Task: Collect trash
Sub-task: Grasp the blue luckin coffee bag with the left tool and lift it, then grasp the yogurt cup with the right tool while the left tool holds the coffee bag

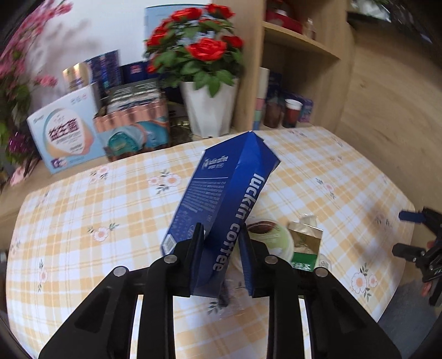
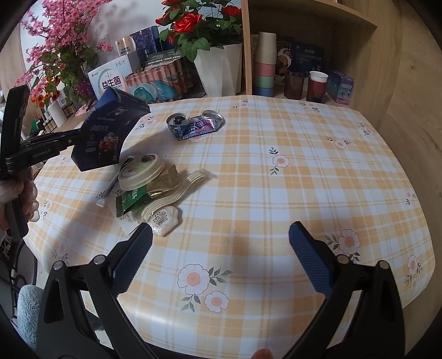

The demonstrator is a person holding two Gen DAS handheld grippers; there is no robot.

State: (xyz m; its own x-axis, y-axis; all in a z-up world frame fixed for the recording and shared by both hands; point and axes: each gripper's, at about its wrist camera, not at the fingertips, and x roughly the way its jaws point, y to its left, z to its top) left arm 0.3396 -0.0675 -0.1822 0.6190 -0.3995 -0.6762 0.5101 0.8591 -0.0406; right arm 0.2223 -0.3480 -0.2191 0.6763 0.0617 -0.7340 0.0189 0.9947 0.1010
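Left wrist view: the left gripper point(image 1: 221, 243) clamps the blue coffee box point(image 1: 221, 198) at its lower end; the box's long axis runs up and away from the jaws, tilted right, clear of the checked tablecloth point(image 1: 83, 207).

Right wrist view: the right gripper point(image 2: 221, 254) hangs with jaws wide, holding nothing. The trash pile point(image 2: 146, 190) lies ahead to its left, nearer the left hand: one round lid point(image 2: 141, 171), one green wrapper point(image 2: 131, 200), one sauce cup point(image 2: 163, 221). One crushed can point(image 2: 193, 125) sits well beyond

We see wooden shelving point(image 2: 312, 16) | white wall point(image 1: 110, 27) | checked floral tablecloth point(image 2: 276, 193) | daylight across it.
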